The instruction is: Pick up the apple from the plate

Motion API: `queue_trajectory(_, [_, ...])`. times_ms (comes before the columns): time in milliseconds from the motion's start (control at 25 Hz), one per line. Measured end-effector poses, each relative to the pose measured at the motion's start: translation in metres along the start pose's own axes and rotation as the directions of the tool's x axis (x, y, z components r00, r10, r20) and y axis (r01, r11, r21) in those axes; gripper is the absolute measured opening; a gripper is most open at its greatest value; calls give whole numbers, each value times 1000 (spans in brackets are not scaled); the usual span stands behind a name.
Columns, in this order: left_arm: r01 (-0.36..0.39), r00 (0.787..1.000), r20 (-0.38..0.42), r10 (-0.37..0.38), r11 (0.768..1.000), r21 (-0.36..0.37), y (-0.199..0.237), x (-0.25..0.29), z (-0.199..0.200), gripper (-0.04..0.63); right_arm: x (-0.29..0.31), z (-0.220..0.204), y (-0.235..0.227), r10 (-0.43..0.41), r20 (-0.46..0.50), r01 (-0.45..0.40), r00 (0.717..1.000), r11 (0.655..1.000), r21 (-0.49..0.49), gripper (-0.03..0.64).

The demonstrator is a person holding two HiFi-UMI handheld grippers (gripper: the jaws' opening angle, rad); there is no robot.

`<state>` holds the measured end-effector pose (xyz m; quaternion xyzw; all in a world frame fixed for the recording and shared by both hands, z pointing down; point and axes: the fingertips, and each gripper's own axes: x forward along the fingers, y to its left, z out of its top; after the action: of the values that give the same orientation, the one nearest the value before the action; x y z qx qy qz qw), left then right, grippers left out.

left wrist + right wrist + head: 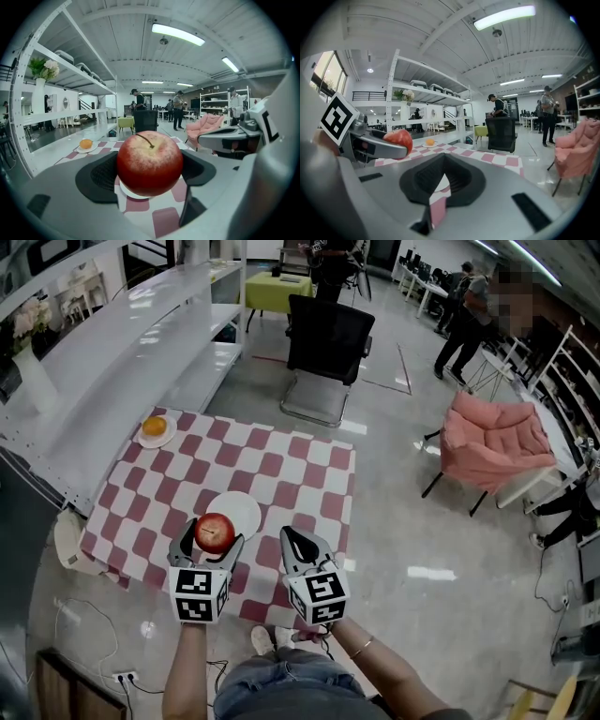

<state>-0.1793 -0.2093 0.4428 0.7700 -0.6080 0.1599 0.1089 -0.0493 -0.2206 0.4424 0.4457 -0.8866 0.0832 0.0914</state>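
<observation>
While the left gripper (212, 538) is clamping the apple (149, 163) between its jaws, seemingly just above the white plate (247, 510) on the checked table (281, 465), the right gripper (295, 542) is hanging alongside, jaws together on nothing, so the pick-up is looking essentially done.

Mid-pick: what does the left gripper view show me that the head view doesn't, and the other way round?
Left gripper view only: the apple close up, with its stem and both jaws pressed against its sides, plus the ceiling lights.
Head view only: the white plate almost whole, the marker cubes and the person's forearms.
Both: the apple held in the left gripper, the orange and the checkered table.
</observation>
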Motion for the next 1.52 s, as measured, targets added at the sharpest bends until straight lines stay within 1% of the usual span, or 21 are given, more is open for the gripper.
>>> queue_trajectory(320, [-9,1000,24,9,1000,-7,-8,-20,8,408,-13,7,13,58,38,-58,998,998,-13,9])
queue_trajectory(560, [-12,999,52,13,1000,-16,-15,-29,13,408,-17,6,16,84,33,-84,996,996,-13,8])
queue_trajectory(800, [-17,998,53,17,1000,-10,-22,-33,15,408,-19,8,14,100,31,-100,994,995,-12,8])
queue_trajectory(1080, [-17,999,51,17,1000,-4,-28,-35,16,408,-21,13,21,127,41,-126,991,991,-42,8])
queue_trajectory(1360, [-48,997,58,48,999,0,-28,-37,18,408,-22,18,16,137,60,-134,989,990,-44,8])
queue_trajectory(1520, [-55,997,46,55,998,-1,-30,-38,14,408,-25,16,12,141,61,-138,988,990,-40,9])
